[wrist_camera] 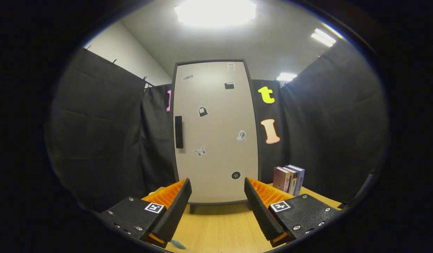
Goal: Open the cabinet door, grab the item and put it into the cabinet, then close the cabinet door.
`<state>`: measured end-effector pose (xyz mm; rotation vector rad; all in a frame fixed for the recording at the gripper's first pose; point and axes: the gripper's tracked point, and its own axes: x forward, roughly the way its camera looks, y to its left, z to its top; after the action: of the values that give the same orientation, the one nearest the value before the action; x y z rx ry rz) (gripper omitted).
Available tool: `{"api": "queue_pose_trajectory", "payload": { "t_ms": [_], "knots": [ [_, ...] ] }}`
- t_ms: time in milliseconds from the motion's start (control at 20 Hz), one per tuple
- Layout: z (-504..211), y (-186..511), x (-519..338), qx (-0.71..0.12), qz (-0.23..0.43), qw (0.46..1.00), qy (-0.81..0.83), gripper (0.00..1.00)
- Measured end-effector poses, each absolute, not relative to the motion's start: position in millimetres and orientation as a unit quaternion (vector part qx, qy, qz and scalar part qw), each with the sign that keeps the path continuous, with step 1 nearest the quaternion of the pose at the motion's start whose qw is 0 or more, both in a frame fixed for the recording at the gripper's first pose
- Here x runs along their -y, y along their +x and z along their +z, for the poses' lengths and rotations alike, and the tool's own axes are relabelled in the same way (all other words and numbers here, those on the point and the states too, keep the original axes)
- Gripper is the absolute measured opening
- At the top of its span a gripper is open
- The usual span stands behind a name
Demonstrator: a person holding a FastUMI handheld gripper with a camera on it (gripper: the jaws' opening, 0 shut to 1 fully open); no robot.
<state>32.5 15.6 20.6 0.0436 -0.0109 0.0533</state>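
Observation:
A tall beige cabinet (216,133) with a dark frame stands upright on the wooden table (220,225), straight ahead of my fingers. Its door is shut and carries several small stickers. A black vertical handle (179,131) sits at the door's left edge, at mid height. My gripper (218,191) is open, its orange and black fingers (174,207) spread wide with nothing between them, a short way in front of the cabinet's base. A small blue item (178,244) lies on the table just under the left finger, mostly hidden.
Three upright books (289,179) stand on the table just right of the cabinet, beyond the right finger. Black cloth walls close the booth on the left, right and behind the cabinet. Bare tabletop lies between the fingers and the cabinet.

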Motion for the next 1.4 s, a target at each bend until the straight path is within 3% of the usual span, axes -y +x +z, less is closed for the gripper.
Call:
{"api": "queue_pose_trajectory", "payload": {
  "t_ms": [650,1400],
  "knots": [
    [105,127,-64,0.069,0.077,0.995,0.018,0.93],
    [120,250,-137,0.037,0.116,0.991,0.053,0.91]
  ]
}}
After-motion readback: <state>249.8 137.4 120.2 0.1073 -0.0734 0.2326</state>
